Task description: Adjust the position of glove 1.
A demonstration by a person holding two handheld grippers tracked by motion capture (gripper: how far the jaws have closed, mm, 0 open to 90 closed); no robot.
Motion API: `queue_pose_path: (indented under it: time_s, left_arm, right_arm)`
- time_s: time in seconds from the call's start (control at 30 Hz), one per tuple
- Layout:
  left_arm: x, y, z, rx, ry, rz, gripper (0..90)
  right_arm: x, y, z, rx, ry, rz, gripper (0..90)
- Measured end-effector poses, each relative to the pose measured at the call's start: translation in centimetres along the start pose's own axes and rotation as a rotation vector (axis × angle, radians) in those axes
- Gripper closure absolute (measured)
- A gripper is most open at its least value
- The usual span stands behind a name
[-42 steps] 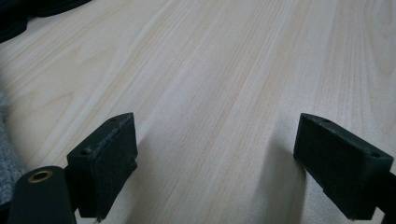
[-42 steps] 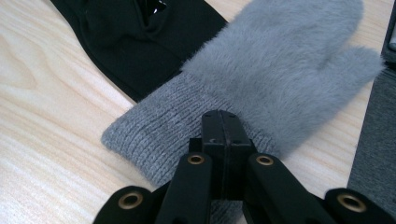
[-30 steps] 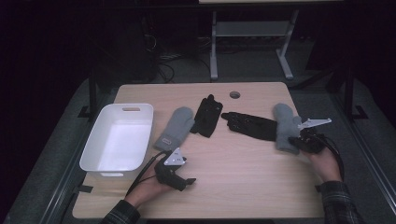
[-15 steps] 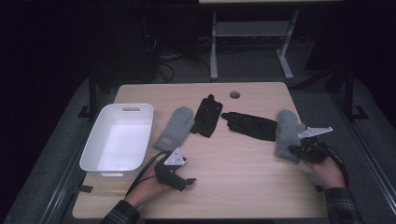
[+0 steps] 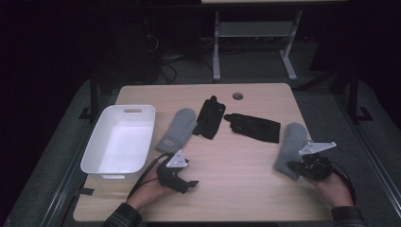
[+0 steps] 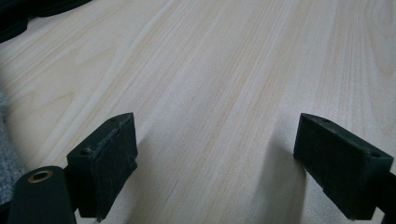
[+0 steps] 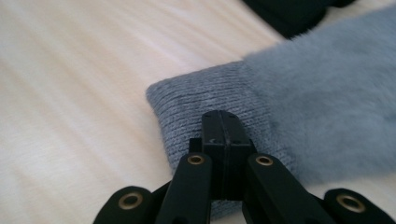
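My right gripper (image 5: pixel 295 166) is shut on the ribbed cuff of a grey fuzzy mitten (image 5: pixel 289 146) at the near right of the table. In the right gripper view the jaws pinch that cuff (image 7: pixel 201 98) at their tips (image 7: pixel 223 122), and the mitten's fluffy body (image 7: pixel 322 93) stretches away to the right. A matching grey mitten (image 5: pixel 178 128) lies flat left of centre. My left gripper (image 5: pixel 189 184) rests low at the near left, open, with bare wood between its pads (image 6: pixel 105 163).
A white plastic bin (image 5: pixel 94 158) stands at the left edge. Two black gloves (image 5: pixel 210 117) (image 5: pixel 253 126) lie in the middle, one of them just beyond the held mitten (image 7: pixel 289 11). A round hole (image 5: pixel 238 96) sits near the table's far edge.
My right gripper has pulled the grey mitten toward the near edge of the table, away from the black glove. The left gripper has stayed where it was.
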State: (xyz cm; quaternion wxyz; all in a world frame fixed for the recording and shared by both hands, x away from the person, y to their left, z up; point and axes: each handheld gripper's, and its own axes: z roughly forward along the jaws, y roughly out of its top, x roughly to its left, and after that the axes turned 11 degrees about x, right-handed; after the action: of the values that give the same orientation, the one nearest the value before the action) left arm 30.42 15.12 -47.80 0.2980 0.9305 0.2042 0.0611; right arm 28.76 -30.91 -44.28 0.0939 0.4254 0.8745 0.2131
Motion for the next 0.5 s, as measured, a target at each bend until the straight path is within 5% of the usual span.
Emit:
queue_pose_path:
  time_s: [0.2,0.27,0.5]
  left_arm:
    - [0.0,0.0,0.0,-0.002,0.0,-0.001,12.3]
    - [0.0,0.0,0.0,-0.003,0.0,-0.001,12.3]
    - [0.0,0.0,0.1,-0.004,0.002,-0.002,12.3]
  right_arm:
    - [1.1,0.1,-0.7,-0.035,0.006,-0.036,90.0]
    - [0.3,0.7,-1.3,-0.079,-0.011,-0.014,90.0]
    - [-2.8,1.9,-1.1,-0.096,-0.063,0.039,90.0]
